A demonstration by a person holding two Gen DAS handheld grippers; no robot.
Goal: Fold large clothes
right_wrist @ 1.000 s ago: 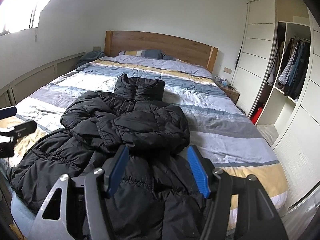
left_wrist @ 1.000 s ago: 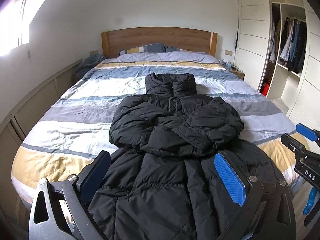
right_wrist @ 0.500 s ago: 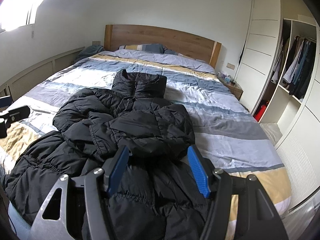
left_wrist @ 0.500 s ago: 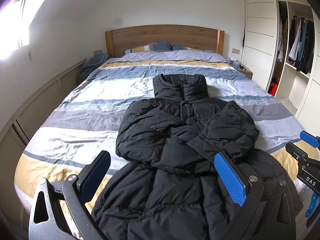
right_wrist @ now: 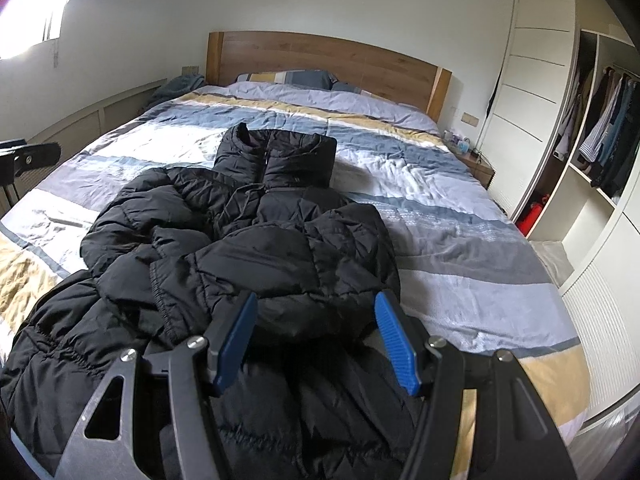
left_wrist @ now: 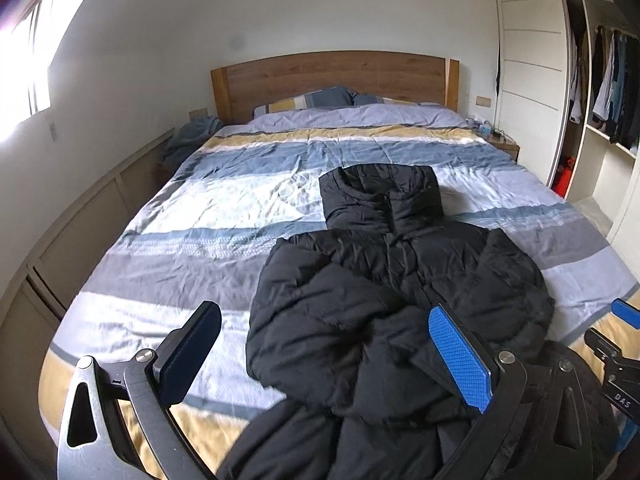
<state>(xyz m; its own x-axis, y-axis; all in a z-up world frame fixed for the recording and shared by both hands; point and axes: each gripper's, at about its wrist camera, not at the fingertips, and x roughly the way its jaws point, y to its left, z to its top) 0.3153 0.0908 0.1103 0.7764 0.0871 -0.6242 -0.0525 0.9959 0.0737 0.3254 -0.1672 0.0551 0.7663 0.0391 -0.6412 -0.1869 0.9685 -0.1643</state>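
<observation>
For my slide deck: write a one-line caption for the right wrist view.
Open right gripper above a black puffer jacket, sleeves folded in, on a striped bed.

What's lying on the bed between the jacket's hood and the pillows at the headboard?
Nothing but bare striped duvet. Both wrist views show that stretch clear between the black jacket hood and the pillows.

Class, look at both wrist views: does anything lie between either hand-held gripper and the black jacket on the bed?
Nothing visible does. The black jacket lies directly ahead of the open left hand-held gripper and right hand-held gripper, on the striped duvet.
</observation>
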